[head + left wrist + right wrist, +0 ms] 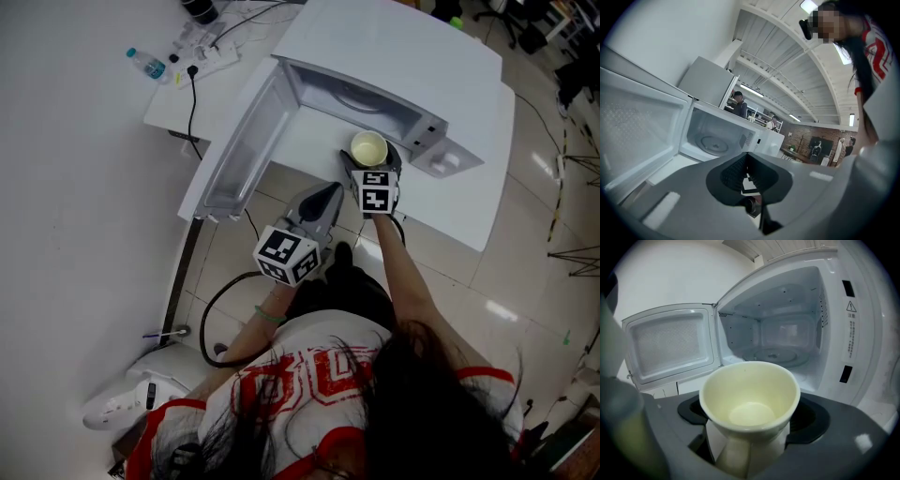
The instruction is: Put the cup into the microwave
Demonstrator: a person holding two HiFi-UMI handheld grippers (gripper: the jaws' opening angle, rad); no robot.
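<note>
Left gripper (330, 190) level, jaws closed | right gripper (371, 166) tilted down, jaws open around cup (368, 146) before microwave (394, 47)

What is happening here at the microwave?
A person holds a gripper in each hand before a white microwave whose door stands open. The right gripper has its jaws wide around a pale empty cup, not yet inside the oven. The left gripper is shut and empty.
</note>
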